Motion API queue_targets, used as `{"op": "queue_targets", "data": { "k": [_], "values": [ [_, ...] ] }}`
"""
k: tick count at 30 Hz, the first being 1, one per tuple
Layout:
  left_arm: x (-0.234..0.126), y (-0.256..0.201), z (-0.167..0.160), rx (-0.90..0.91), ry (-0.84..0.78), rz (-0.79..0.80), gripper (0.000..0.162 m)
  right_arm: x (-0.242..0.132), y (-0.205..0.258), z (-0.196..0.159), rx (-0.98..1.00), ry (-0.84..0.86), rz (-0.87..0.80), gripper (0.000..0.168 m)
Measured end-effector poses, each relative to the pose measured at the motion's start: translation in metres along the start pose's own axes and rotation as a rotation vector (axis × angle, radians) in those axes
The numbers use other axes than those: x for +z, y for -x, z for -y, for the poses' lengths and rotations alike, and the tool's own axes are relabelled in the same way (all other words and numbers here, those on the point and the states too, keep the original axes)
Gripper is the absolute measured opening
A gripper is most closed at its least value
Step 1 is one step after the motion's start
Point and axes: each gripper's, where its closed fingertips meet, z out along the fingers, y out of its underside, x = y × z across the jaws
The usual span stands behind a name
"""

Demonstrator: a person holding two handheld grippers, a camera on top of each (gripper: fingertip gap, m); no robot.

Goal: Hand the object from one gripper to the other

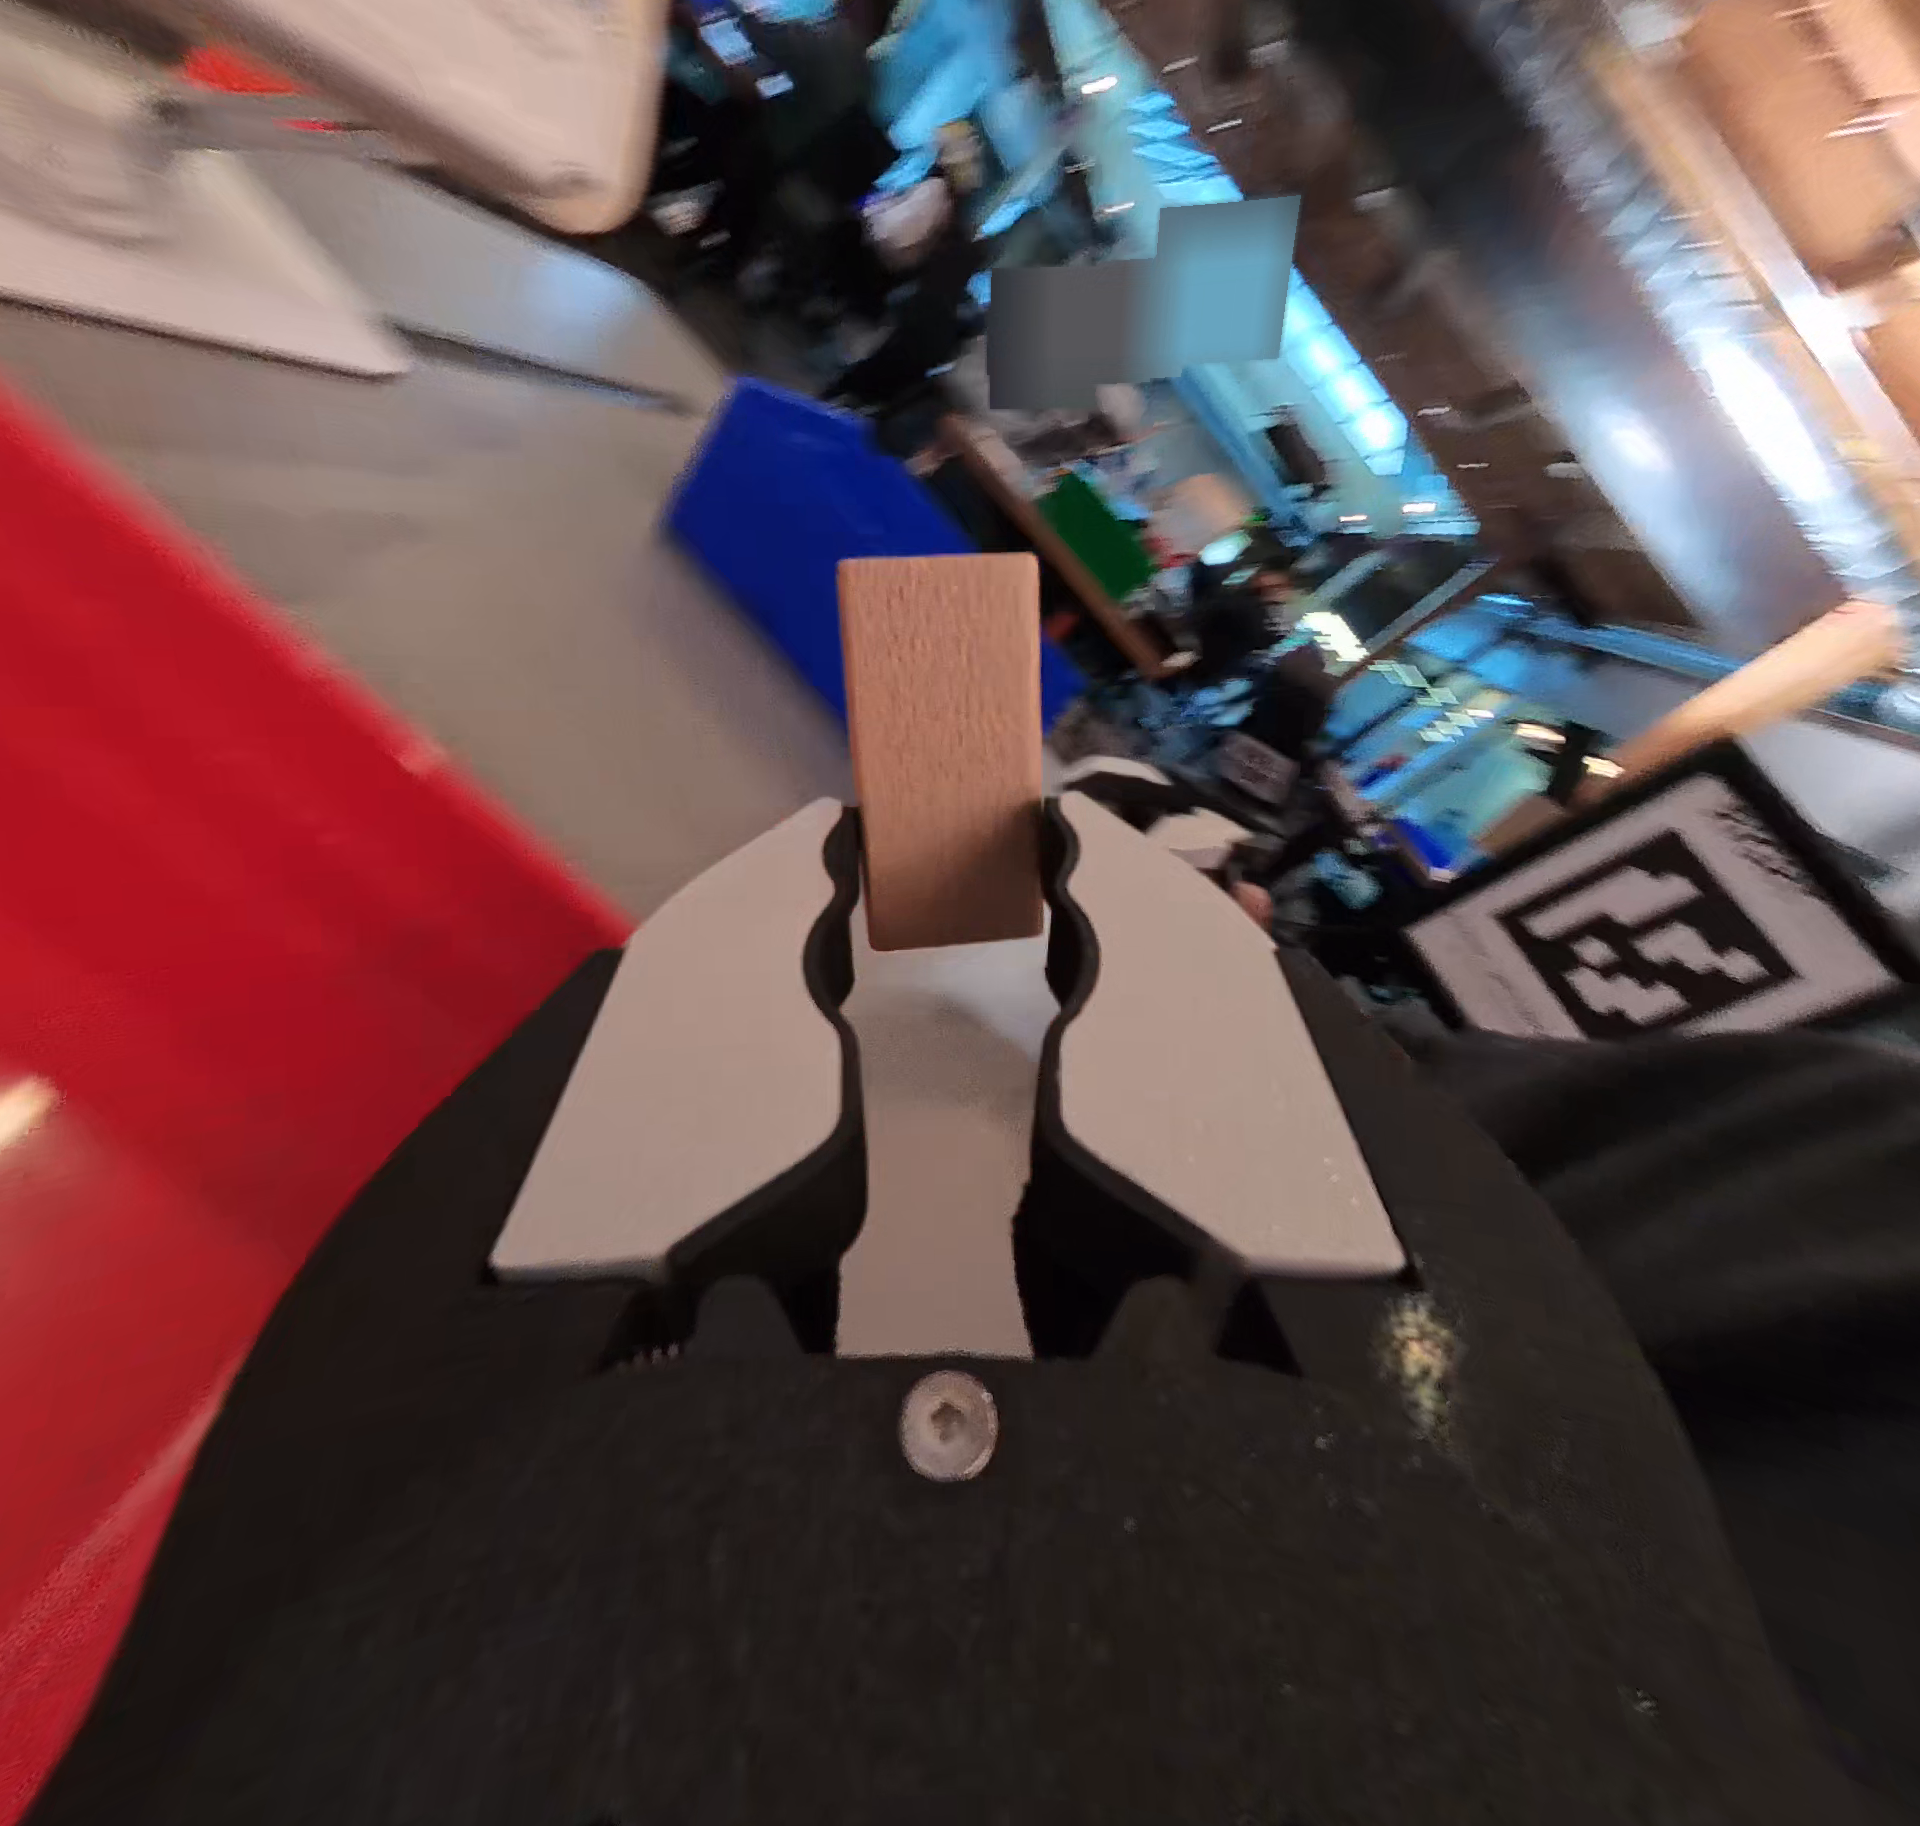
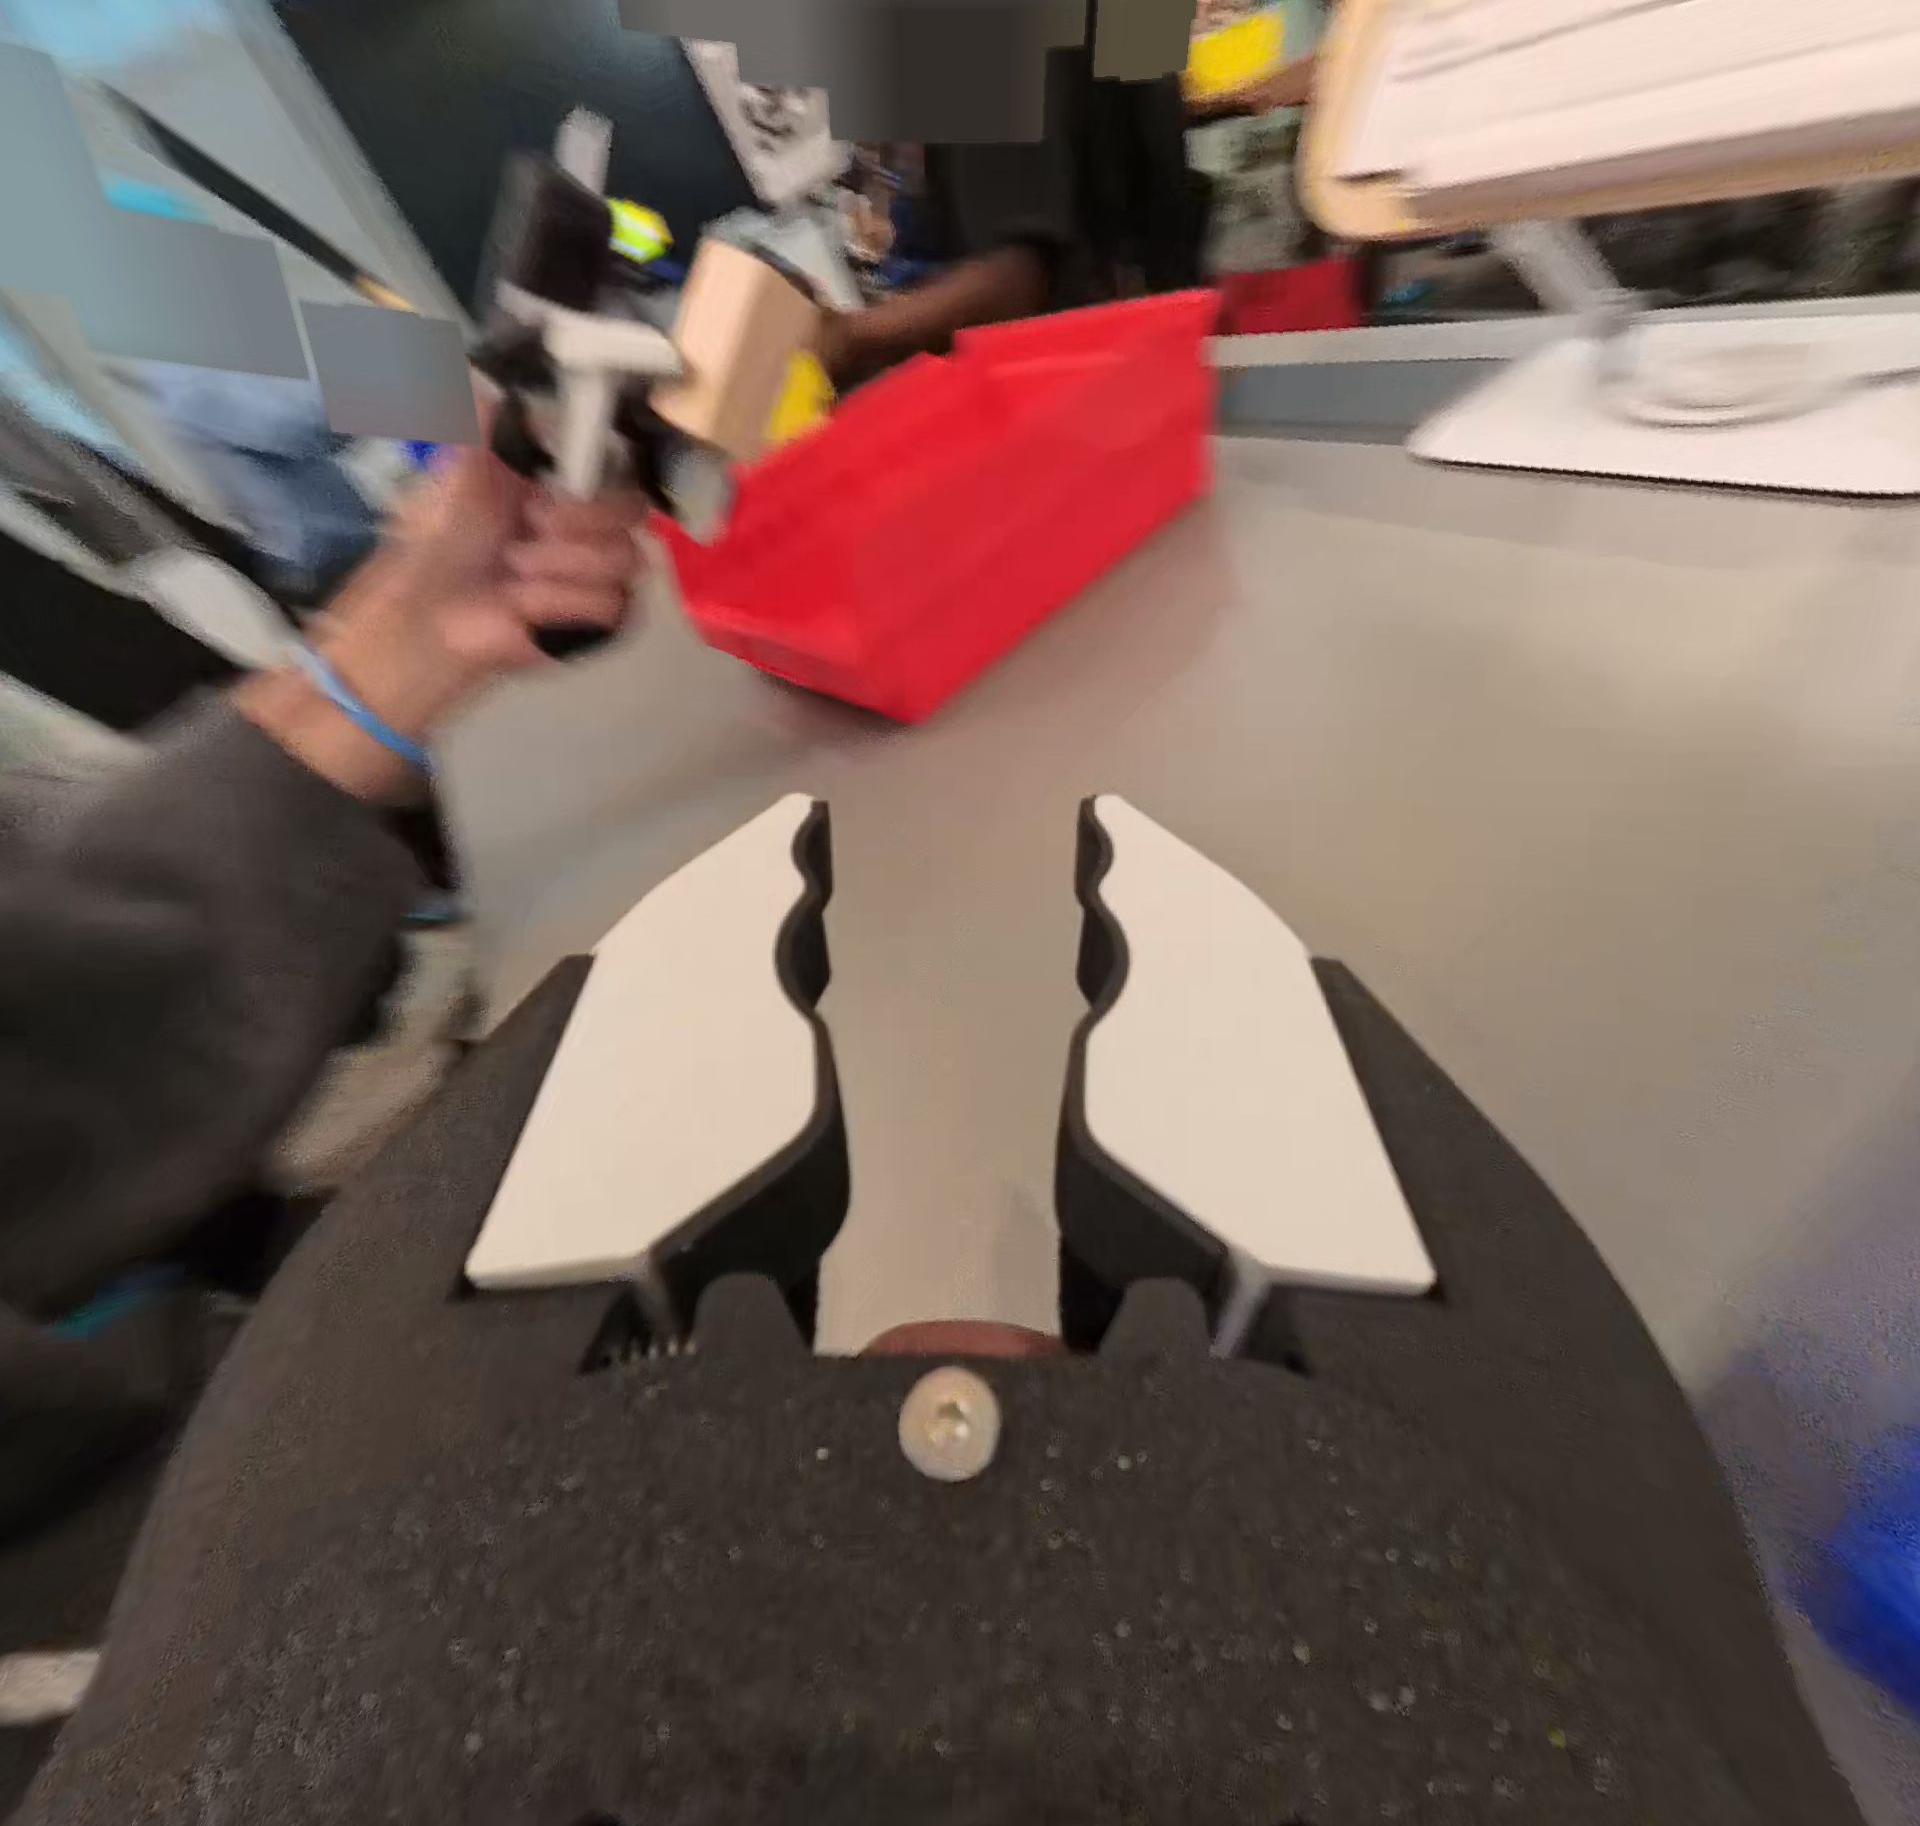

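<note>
1. Left wrist view, nearest: the left gripper (image 1: pixel 951 877) has its fingers (image 1: pixel 727 1028) closed on the lower end of a wooden block (image 1: pixel 943 737). The block stands upright at frame centre, its upper half clear of the fingertips.
2. Beyond it: a red bin (image 1: pixel 208 841) fills the left of the frame; a blue bin (image 1: pixel 769 488) sits farther back on the grey desk (image 1: pixel 436 488), centre-left.
3. Lower right of that frame: a black-and-white marker tag (image 1: pixel 1652 935).
4. Right wrist view, nearest: the right gripper (image 2: pixel 954 841) has its fingers (image 2: pixel 707 1049) spread apart with nothing between them, only bare desk showing in the gap.
5. Upper left of that frame, blurred: a hand (image 2: pixel 488 581) holds the left gripper, block clamped, raised above the near end of the red bin.
6. Upper right: a white monitor stand (image 2: pixel 1683 415) on the desk.
</note>
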Motion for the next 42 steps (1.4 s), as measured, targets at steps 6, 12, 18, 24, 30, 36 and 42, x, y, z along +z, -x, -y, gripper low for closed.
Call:
{"op": "queue_targets", "data": {
  "k": [6, 12, 18, 24, 30, 36, 42],
  "values": [
    [0.066, -0.058, -0.049, 0.005, 0.021, -0.239, 0.033, 0.069, 0.065, 0.039, 0.405, -0.043, 0.594, 0.05],
    [0.095, -0.068, -0.085, 0.028, 0.13, -0.234, 0.032, 0.082, 0.075, 0.028, 0.491, -0.063, 0.684, 0.05],
    [0.1, -0.054, -0.098, 0.027, 0.176, -0.145, 0.032, 0.076, 0.068, 0.019, 0.433, -0.04, 0.628, 0.033],
    [0.072, -0.033, -0.115, 0.137, 0.127, 0.09, 0.04, 0.055, 0.047, 0.031, 0.3, -0.023, 0.5, 0.033],
    [0.064, -0.034, -0.136, 0.127, 0.16, 0.11, 0.039, -0.032, -0.035, 0.121, -0.016, -0.002, 0.099, 0.033],
    [0.067, -0.03, -0.14, 0.138, 0.193, 0.12, 0.037, -0.105, -0.218, 0.092, 0.024, 0.358, -0.608, 0.033],
    [0.07, -0.026, -0.144, 0.162, 0.226, 0.15, 0.036, -0.108, -0.311, 0.043, 0.137, 0.676, -0.816, 0.034]
  ]
}}
